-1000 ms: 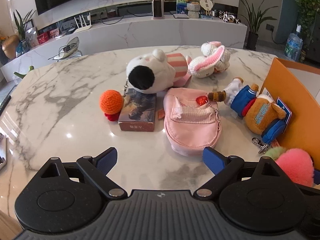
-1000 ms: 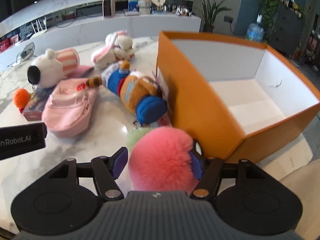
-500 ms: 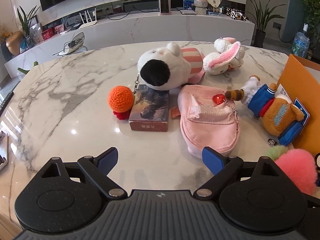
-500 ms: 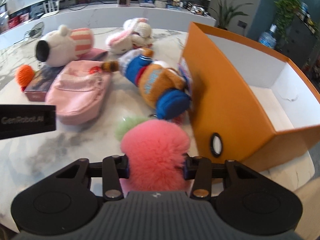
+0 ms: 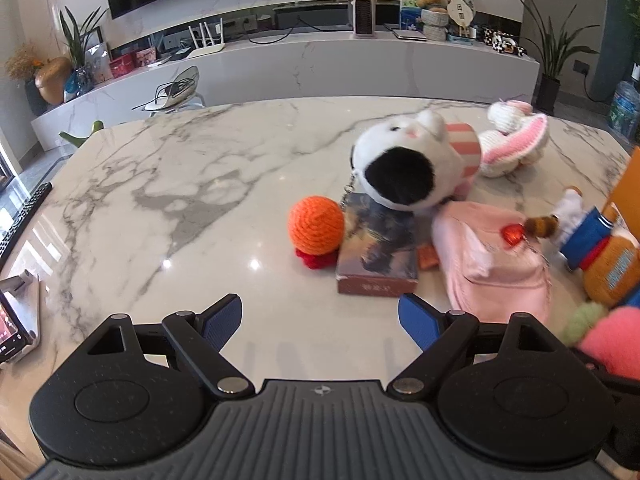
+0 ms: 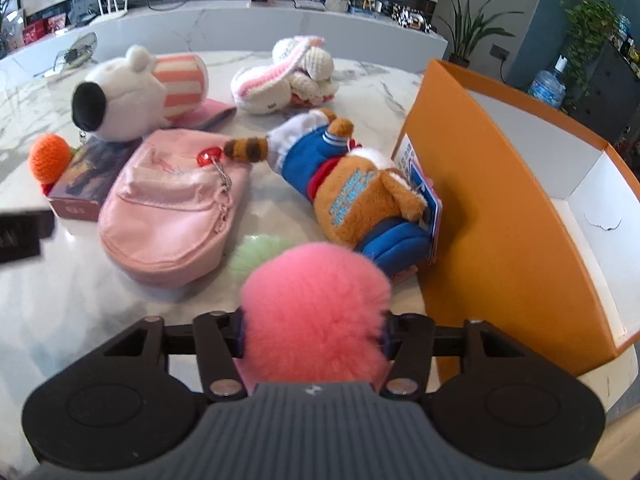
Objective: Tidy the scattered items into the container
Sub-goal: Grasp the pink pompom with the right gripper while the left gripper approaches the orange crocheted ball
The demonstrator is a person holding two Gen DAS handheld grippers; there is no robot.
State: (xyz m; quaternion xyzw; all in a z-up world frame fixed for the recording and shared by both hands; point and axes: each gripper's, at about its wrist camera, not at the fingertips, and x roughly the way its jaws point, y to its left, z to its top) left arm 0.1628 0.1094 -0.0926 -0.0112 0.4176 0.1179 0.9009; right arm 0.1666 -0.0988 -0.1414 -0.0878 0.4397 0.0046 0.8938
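The right hand-held gripper [image 6: 314,330] was clamped on the pink pom-pom [image 6: 316,308], which hung just left of the orange box [image 6: 500,216] and had not yet gone in. As far as the box's inside showed, it was bare white card, so I judged the tidying barely begun: one item in hand, none stowed. Left out on the marble surface [image 5: 180,200] were the pink bag [image 6: 172,208], the bear [image 6: 356,188] lying against the box's near wall, the knitted bunny [image 6: 284,76] farther back, the white plush [image 6: 120,96], the small book [image 6: 86,178] under its snout and the orange ball [image 6: 48,158] at the far left. The left hand-held gripper [image 5: 320,316] had its blue pads well apart, holding nothing, low over bare surface near the book. A pale green tuft [image 6: 260,256] showed beside the pom-pom; whether it was part of it or a separate thing I could not tell. The pom-pom hid the right gripper's pads almost wholly, the box's right end ran out of view, and the bag covered whatever the red charm [image 6: 208,158] was chained to.
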